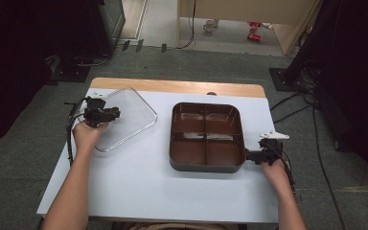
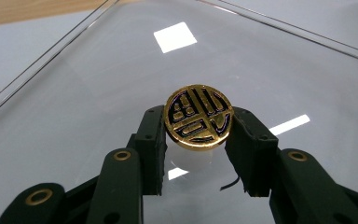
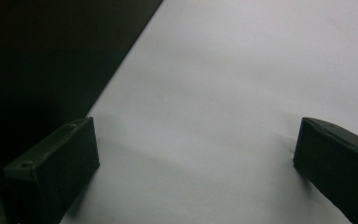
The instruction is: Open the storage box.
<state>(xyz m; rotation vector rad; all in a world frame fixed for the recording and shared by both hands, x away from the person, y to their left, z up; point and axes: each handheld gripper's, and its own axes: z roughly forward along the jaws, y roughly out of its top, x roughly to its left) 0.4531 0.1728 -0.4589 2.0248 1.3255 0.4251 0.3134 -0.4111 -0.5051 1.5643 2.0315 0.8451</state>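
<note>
The left tongs [image 2: 198, 128] are clamping the gold knob [image 2: 198, 116] of the clear lid [image 1: 124, 117], which is sitting under them on the desk [image 1: 139, 187]. The right tongs [image 3: 191, 172] are standing wide open and empty beside the brown tray [image 1: 207, 136]. The round knob could be slipping out, dropping the lid.

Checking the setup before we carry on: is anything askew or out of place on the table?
The clear lid lies off the brown tray, turned askew at the table's left, with the left gripper closed on its gold knob.
</note>
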